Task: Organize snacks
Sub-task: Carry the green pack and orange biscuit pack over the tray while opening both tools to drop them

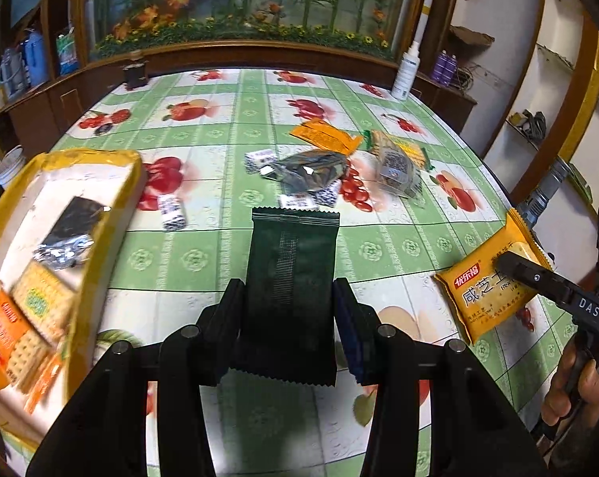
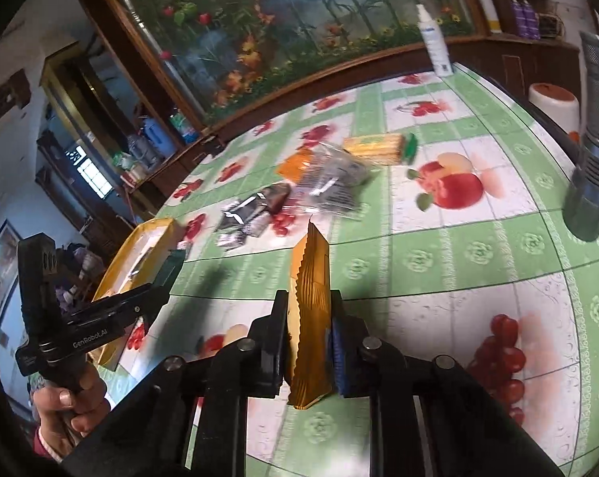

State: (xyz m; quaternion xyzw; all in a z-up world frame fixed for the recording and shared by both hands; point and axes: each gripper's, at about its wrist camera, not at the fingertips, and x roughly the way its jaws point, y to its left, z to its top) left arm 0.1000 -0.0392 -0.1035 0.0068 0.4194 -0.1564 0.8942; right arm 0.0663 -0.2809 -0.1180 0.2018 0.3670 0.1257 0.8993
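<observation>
My left gripper (image 1: 289,298) is shut on a dark green snack packet (image 1: 291,278) and holds it above the table, right of the yellow tray (image 1: 113,214). The tray holds cracker packs (image 1: 29,318) and a dark packet (image 1: 71,234). My right gripper (image 2: 309,310) is shut on a yellow-orange cracker packet (image 2: 311,318), seen edge-on; the packet also shows in the left wrist view (image 1: 486,290). Loose snacks (image 1: 319,167) lie in a pile mid-table, and they also show in the right wrist view (image 2: 323,183). The left gripper with its green packet (image 2: 172,266) hangs beside the tray (image 2: 120,266).
The table has a green fruit-print cloth (image 1: 204,254). A white spray bottle (image 1: 406,71) stands at the far right edge. A grey flashlight (image 2: 593,151) and a white cup (image 2: 553,107) stand at the right edge. A wooden cabinet with a flower picture (image 1: 240,8) stands behind.
</observation>
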